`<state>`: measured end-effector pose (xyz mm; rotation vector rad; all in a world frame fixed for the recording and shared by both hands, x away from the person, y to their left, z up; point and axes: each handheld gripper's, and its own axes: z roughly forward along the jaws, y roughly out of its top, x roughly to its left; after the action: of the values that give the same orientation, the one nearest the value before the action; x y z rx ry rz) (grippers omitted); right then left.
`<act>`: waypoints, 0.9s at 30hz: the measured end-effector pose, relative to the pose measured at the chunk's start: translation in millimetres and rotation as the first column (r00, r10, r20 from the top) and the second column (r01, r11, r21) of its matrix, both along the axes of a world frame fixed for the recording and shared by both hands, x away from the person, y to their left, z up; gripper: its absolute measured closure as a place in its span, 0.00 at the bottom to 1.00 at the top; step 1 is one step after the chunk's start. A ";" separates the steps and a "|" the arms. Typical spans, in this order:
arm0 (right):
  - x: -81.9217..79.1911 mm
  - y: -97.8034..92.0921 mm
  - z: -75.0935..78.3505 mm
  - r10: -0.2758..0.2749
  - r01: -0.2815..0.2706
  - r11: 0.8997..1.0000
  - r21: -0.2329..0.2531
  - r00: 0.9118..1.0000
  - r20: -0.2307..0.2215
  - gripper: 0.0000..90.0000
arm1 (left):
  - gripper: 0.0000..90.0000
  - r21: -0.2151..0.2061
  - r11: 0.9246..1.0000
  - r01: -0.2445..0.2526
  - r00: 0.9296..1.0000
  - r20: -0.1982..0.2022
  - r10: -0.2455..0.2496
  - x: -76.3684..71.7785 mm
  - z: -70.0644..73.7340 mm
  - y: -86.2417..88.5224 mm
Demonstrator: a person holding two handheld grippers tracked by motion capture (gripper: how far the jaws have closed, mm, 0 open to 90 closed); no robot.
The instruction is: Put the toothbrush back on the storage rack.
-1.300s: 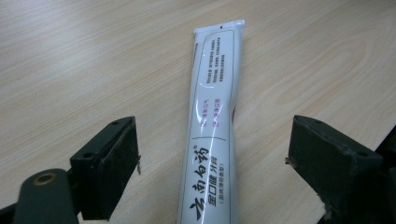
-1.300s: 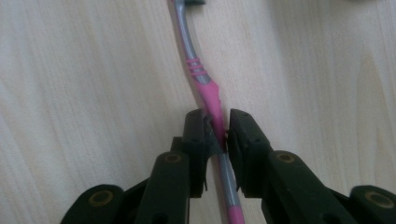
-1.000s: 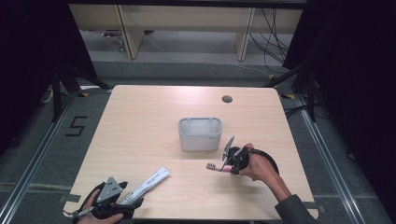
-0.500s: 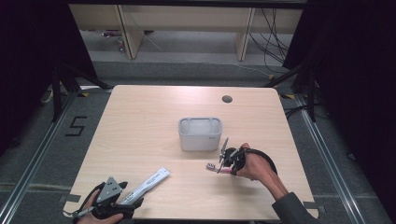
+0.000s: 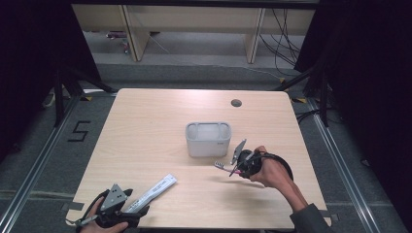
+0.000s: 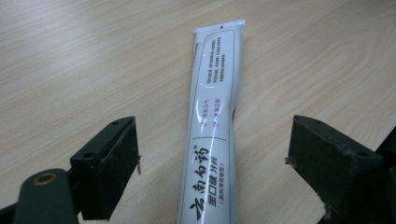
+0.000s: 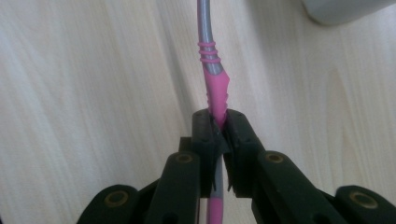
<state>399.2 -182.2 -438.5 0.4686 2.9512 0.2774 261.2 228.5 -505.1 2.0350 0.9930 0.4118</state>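
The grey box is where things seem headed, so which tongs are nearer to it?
Right. The right tongs hold a toothbrush just beside the box; the left tongs sit far back, around the toothpaste tube.

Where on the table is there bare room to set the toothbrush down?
Bare wood spreads left of the grey container and behind it, up to the hole. It is tighter near the right gripper holding the toothbrush, and around the toothpaste tube at the left gripper.
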 end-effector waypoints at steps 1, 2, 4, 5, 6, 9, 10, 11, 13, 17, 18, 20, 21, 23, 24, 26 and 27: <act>-0.8 -0.7 2.8 -0.008 0.008 0.999 0.032 1.000 -0.009 0.93 | 0.17 0.000 1.000 0.000 1.000 0.000 0.000 0.0 0.0 0.0; -1.0 -1.5 6.3 0.007 -0.006 0.999 0.052 1.000 -0.005 0.93 | 0.17 -0.006 1.000 -0.006 1.000 -0.001 0.006 0.0 -0.2 -0.5; -3.5 -3.5 13.6 -0.022 0.022 0.996 0.085 1.000 -0.003 0.93 | 0.17 -0.001 1.000 -0.002 1.000 -0.001 0.002 0.0 0.0 0.0; -3.0 -4.9 17.7 -0.008 0.007 0.994 0.111 1.000 0.008 0.93 | 0.17 -0.007 1.000 -0.007 1.000 -0.001 0.007 -0.2 -0.2 -0.5; -2.0 -7.2 21.5 0.001 -0.007 0.987 0.161 0.999 0.040 0.93 | 0.17 0.029 1.000 0.011 1.000 -0.006 -0.011 0.1 1.3 2.3; -1.8 -13.8 32.6 -0.028 0.010 0.970 0.242 0.997 0.072 0.93 | 0.17 -0.005 1.000 -0.006 1.000 0.000 0.006 -0.4 0.1 -0.1; -1.7 -15.8 35.7 -0.032 0.010 0.963 0.270 0.996 0.079 0.93 | 0.17 0.024 1.000 0.011 1.000 -0.005 -0.011 0.0 1.2 2.2; -1.8 -17.9 38.8 -0.038 0.012 0.956 0.293 0.996 0.083 0.93 | 0.17 0.027 1.000 0.008 1.000 -0.005 -0.008 0.1 1.2 2.3; -4.0 -20.2 43.2 -0.075 0.042 0.941 0.336 0.993 0.086 0.93 | 0.17 0.021 1.000 0.008 1.000 -0.006 -0.008 0.0 1.2 1.9; -4.3 -22.6 47.3 -0.077 0.034 0.921 0.388 0.992 0.096 0.93 | 0.17 0.027 1.000 0.008 1.000 -0.006 -0.008 0.1 1.3 2.3; -4.3 -22.8 48.0 -0.085 0.038 0.917 0.398 0.991 0.102 0.93 | 0.17 0.028 1.000 0.009 1.000 -0.005 -0.008 0.1 1.4 2.3; -3.1 -23.1 49.7 -0.080 0.023 0.907 0.420 0.990 0.118 0.93 | 0.17 0.026 1.000 0.008 1.000 -0.006 -0.008 0.1 1.2 2.4; -2.7 -23.3 50.9 -0.084 0.024 0.900 0.435 0.989 0.120 0.93 | 0.17 0.026 1.000 0.007 1.000 -0.007 -0.007 0.1 1.1 2.5; -2.4 -25.1 55.5 -0.109 0.042 0.880 0.474 0.987 0.114 0.93 | 0.17 0.027 1.000 0.008 1.000 -0.005 -0.008 0.2 1.3 2.7; -1.0 -25.6 57.1 -0.109 0.027 0.863 0.504 0.985 0.133 0.93 | 0.17 0.026 1.000 0.009 1.000 -0.004 -0.009 0.1 1.2 2.6; 0.6 -28.8 63.1 -0.133 0.043 0.840 0.541 0.983 0.128 0.93 | 0.17 0.025 1.000 0.007 1.000 -0.007 -0.007 0.0 1.0 2.4; 2.3 -30.3 65.2 -0.144 0.045 0.826 0.561 0.980 0.135 0.93 | 0.17 0.027 1.000 0.007 1.000 -0.006 -0.007 0.1 1.2 2.5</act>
<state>401.5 -212.5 -373.2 0.6153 2.6241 1.1242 261.3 230.9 -503.9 2.0642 0.9883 0.4173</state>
